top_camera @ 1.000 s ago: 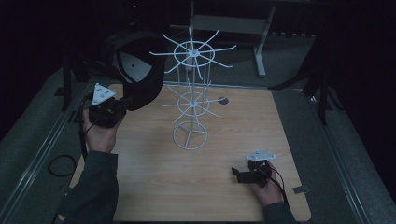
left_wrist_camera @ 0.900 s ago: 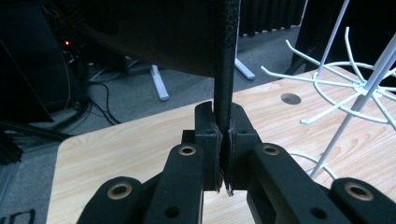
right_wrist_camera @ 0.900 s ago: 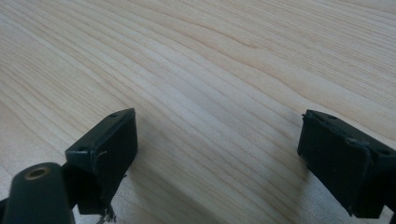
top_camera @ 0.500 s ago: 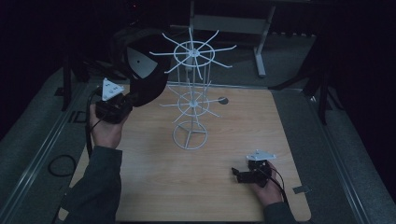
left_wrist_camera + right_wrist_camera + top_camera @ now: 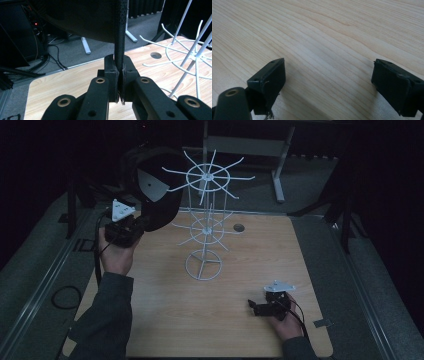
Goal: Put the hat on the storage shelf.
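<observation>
My left gripper (image 5: 136, 226) is raised over the table's left rear and is shut on the brim of a black cap (image 5: 159, 202). The cap hangs upward from the jaws, showing a white label inside. In the left gripper view both pads clamp the cap's (image 5: 85, 17) edge at the gripper (image 5: 119, 75). The cap's crown overlaps a left arm of the white wire rack (image 5: 205, 222), which stands mid-table with two tiers of prongs. My right gripper (image 5: 253, 307) rests low at the front right, open. In the right gripper view the gripper (image 5: 328, 85) has bare wood between its jaws.
The wooden table (image 5: 235, 285) has a round hole (image 5: 238, 227) behind the rack, also seen as the hole (image 5: 156, 55). A grey desk frame (image 5: 240, 145) stands beyond the table. A cable loop (image 5: 65, 297) lies on the floor at left. The rack's prongs (image 5: 175, 47) are close on the left gripper's right.
My left gripper has carried the cap to the right, closer to the rack's upper tier. The right gripper has stayed put.
</observation>
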The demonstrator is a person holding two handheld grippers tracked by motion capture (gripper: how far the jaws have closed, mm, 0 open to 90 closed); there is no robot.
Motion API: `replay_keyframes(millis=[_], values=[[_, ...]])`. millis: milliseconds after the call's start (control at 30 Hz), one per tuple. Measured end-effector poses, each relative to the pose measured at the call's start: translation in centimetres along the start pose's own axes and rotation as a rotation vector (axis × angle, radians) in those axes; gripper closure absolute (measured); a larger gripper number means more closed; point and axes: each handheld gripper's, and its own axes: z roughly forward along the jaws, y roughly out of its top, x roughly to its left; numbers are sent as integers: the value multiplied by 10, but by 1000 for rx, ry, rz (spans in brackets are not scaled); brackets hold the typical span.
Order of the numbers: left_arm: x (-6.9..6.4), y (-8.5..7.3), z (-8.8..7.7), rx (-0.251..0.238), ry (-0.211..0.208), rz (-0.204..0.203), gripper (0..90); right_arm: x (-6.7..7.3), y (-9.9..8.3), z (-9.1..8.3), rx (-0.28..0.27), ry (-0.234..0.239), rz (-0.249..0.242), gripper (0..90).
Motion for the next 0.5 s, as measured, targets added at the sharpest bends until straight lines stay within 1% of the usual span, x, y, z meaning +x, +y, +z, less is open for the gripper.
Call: replay_keyframes(millis=[233,333,500], values=[[-3,1,-5,-19,1,15,865,0,0,0,1,0,0,119],[-2,3,-5,-15,9,23,865,0,0,0,1,0,0,119],[0,7,-1,-16,19,10,865,0,0,0,1,0,1,119]])
